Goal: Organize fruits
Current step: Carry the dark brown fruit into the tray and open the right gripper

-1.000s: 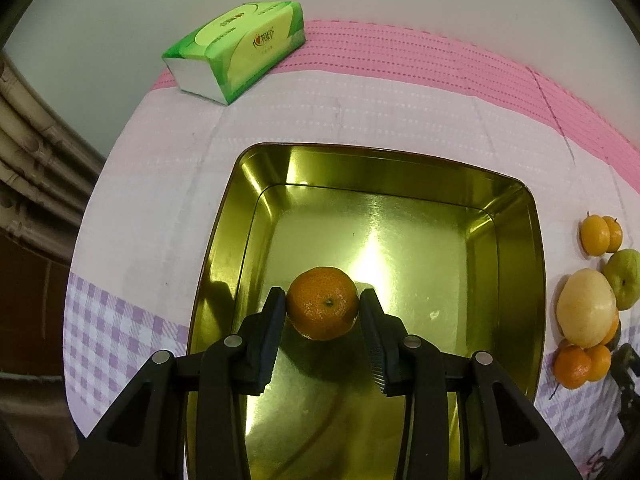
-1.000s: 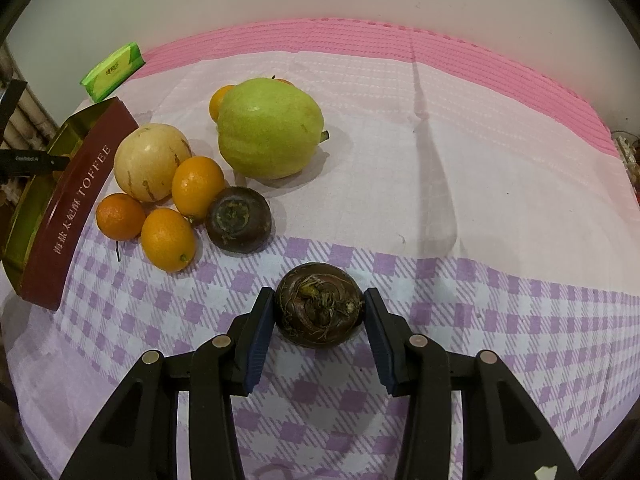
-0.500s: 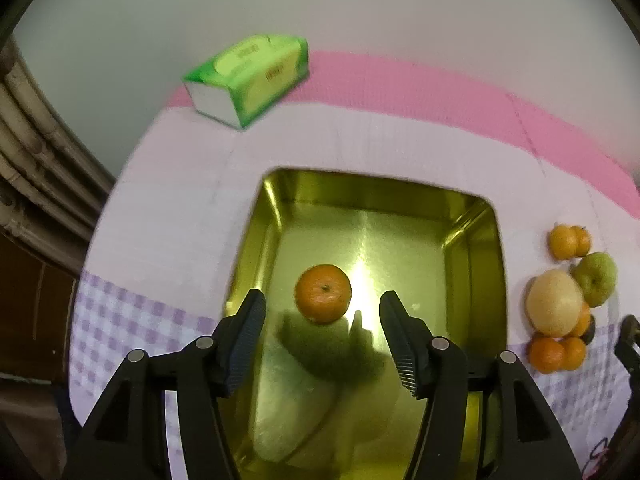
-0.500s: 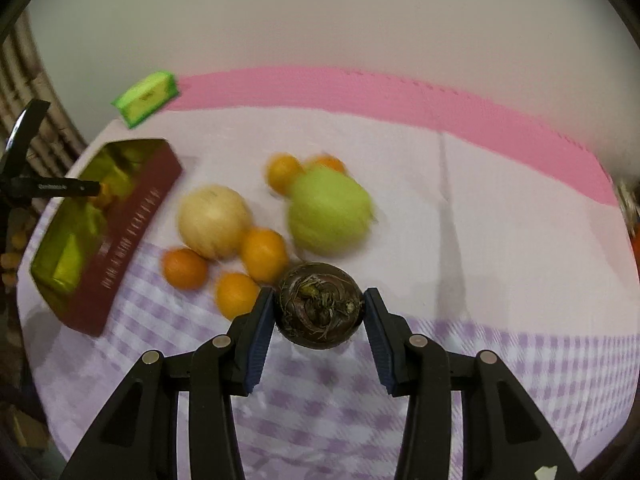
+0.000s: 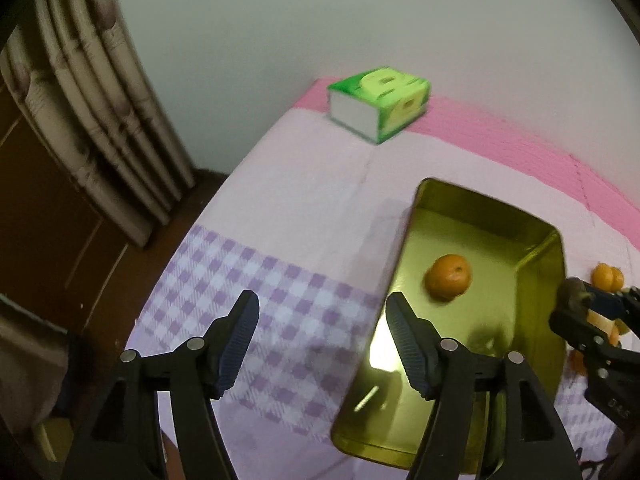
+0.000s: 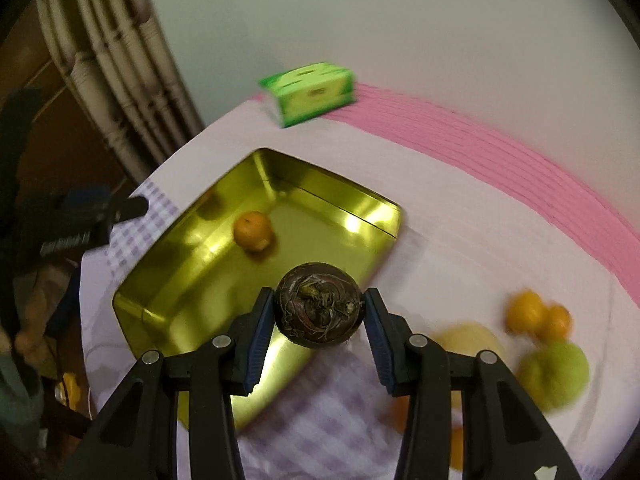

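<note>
A gold tin tray (image 5: 404,240) (image 6: 188,216) lies on the checked cloth with one small orange (image 5: 448,278) (image 6: 253,230) inside it. My left gripper (image 5: 322,340) hangs above the tray's left rim, its jaws opening with nothing between them. My right gripper (image 6: 319,320) is shut on a dark brown round fruit (image 6: 319,310), held over the tray's right edge. In the left wrist view the right gripper (image 5: 592,312) shows at the tray's right side. More oranges (image 6: 538,316), a green fruit (image 6: 554,374) and a pale yellow fruit (image 6: 472,340) lie blurred on the cloth to the right.
A green tissue pack (image 5: 378,104) (image 6: 310,94) sits at the table's far edge by the wall. Curtains (image 5: 92,92) and dark wood furniture stand past the table's left edge. The left gripper's body (image 6: 80,220) shows at the tray's left.
My left gripper let go of the orange, opened and drew back to the left and up. My right gripper carried the brown fruit from the cloth leftward to the tray.
</note>
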Available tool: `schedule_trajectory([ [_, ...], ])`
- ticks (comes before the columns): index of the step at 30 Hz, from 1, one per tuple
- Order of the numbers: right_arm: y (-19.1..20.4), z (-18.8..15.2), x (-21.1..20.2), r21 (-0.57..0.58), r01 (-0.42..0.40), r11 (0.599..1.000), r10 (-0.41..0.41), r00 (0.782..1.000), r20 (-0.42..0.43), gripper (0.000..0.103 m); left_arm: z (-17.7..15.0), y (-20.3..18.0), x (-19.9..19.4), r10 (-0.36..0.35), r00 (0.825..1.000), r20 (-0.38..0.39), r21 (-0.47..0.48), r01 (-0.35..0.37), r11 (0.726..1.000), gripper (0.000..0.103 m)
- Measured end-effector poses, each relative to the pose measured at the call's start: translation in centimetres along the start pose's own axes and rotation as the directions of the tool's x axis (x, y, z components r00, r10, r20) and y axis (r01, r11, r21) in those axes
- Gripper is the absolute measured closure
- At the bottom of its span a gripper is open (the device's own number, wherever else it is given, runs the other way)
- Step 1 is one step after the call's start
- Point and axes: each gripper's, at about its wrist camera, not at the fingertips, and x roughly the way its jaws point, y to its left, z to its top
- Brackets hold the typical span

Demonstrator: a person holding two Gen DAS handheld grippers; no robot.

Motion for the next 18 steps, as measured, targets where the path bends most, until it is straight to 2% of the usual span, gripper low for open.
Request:
schedule_trajectory([
  [10,3.9,1.6,6.4,-0.126,0.048,0.991,-0.064,0.990,-0.123,0.061,-0.3,0.7,0.4,-0.087,0.996,-0.013,-0.018,0.087,0.996,0.035],
  [18,4.3,1.3,8.3,-0.144,0.047,0.988,-0.071,0.984,-0.164,0.061,0.0,0.9,0.3,-0.119,0.993,-0.007,-0.051,0.118,0.992,0.034],
])
